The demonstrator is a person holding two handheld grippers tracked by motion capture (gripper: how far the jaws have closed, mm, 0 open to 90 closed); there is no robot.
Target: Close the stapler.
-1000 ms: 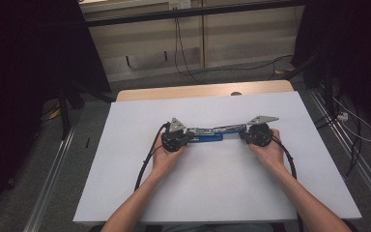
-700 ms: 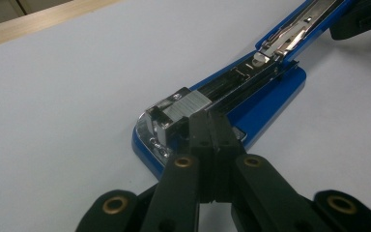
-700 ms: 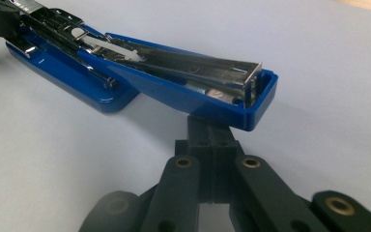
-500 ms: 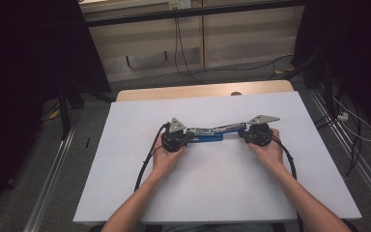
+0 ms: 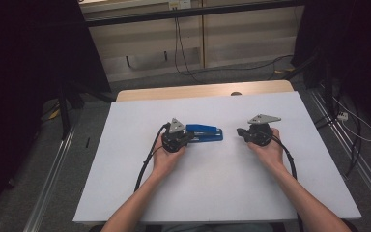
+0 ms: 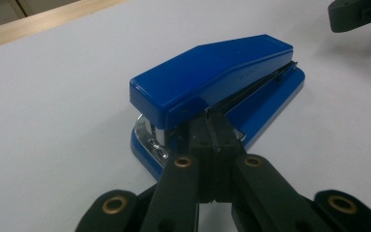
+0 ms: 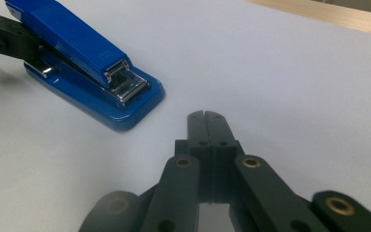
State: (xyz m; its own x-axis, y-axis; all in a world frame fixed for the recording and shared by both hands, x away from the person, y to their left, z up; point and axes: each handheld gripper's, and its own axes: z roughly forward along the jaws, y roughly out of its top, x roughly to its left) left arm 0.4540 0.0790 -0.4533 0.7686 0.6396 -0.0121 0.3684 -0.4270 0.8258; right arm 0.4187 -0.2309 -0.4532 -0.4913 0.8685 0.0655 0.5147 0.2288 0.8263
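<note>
A blue stapler (image 5: 204,132) lies flat on the white surface (image 5: 212,193), a little left of its middle, with its long side running left to right in the high view. Its hinged back end points toward the person's left hand (image 5: 166,157) and its stapling mouth (the shiny metal part) points toward the right.

The left tongs (image 6: 211,126) are closed, jaws pressed flat together. In the left gripper view their tips sit right at the back end of the stapler, up against the gap between its blue top and its blue base; whether they are pushed into that gap or merely touch it I cannot tell. They do not clamp the stapler from its sides.

The right tongs (image 7: 205,117) are closed too, with nothing between the jaws. They rest low over the surface, pointing toward the stapler's mouth but apart from it, with a strip of bare white between. In the high view the right hand (image 5: 270,150) holds them to the right of the stapler.

A strip of bare wood (image 5: 198,92) shows along the far edge of the surface.
</note>
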